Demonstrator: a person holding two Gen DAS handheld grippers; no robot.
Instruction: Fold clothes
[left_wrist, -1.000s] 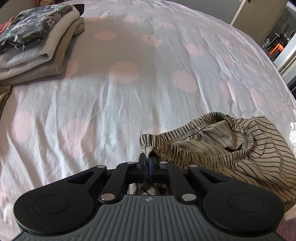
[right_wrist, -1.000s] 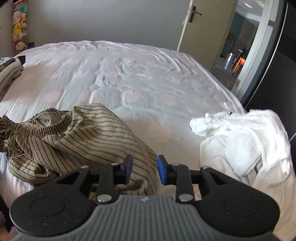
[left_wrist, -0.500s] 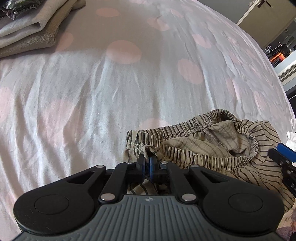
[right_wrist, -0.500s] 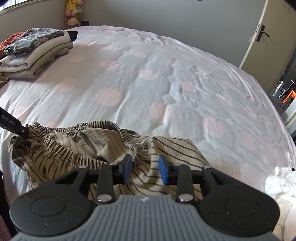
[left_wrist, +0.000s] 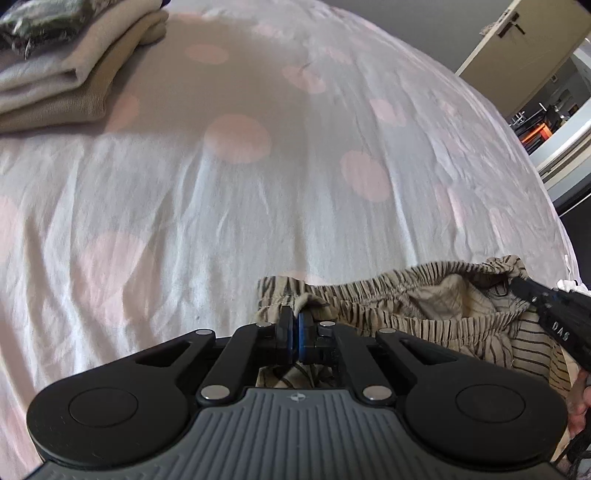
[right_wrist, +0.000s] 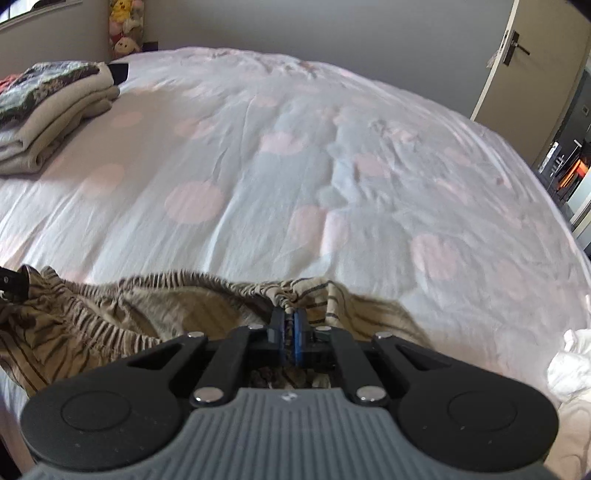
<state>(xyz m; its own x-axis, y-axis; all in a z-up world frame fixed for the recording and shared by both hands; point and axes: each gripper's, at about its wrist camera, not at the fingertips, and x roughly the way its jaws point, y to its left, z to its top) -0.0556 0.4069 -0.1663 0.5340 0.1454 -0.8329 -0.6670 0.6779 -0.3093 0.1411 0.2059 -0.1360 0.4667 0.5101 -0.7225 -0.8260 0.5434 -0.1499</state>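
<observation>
Beige trousers with dark stripes (left_wrist: 424, 299) lie crumpled at the near edge of the bed, their elastic waistband stretched between my two grippers. My left gripper (left_wrist: 295, 317) is shut on the waistband's left end. My right gripper (right_wrist: 290, 317) is closing its jaws, and the pads pinch a bunch of the waistband's right end. In the right wrist view the trousers (right_wrist: 110, 314) spread to the left, where the left gripper's tip (right_wrist: 11, 284) shows at the frame edge. The right gripper's finger (left_wrist: 532, 291) appears at the right of the left wrist view.
A stack of folded clothes (left_wrist: 55, 74) (right_wrist: 48, 107) sits at the far left of the bed. The white sheet with pink dots (left_wrist: 221, 184) stretches ahead. A crumpled white garment (right_wrist: 569, 365) lies at the near right. A door (right_wrist: 517, 55) stands at the far right.
My right gripper swung left from beside the white garment onto the trousers' waistband and closed on it. My left gripper kept its hold and tilted slightly.
</observation>
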